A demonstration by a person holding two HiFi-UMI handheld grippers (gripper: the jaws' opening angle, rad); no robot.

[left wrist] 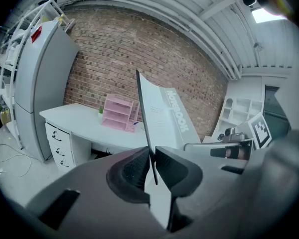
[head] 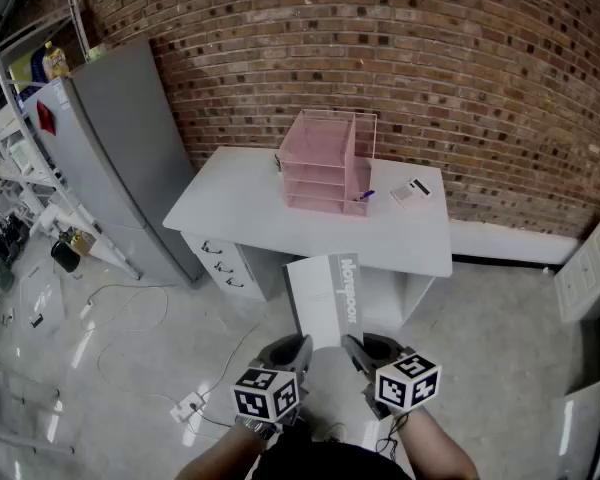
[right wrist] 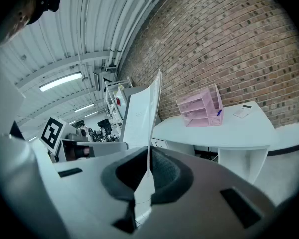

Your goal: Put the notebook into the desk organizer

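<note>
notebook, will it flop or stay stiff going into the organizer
Probably fairly stiff: the notebook, pinched only at its near edge by the left gripper and right gripper, stands without drooping. Likely light, being thin. Its cover bows slightly, so it may flex.

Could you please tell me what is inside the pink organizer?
In the organizer, a blue pen sticks out of the side compartment; shelves look empty, their depths hidden.

You're looking down at a white flat-topped desk that's sitting against the red brick wall, with a tall grey metal fridge standing just beside it. A small white calculator is lying near the desk's back corner, and a white power strip is lying on the glossy floor with cables.
</note>
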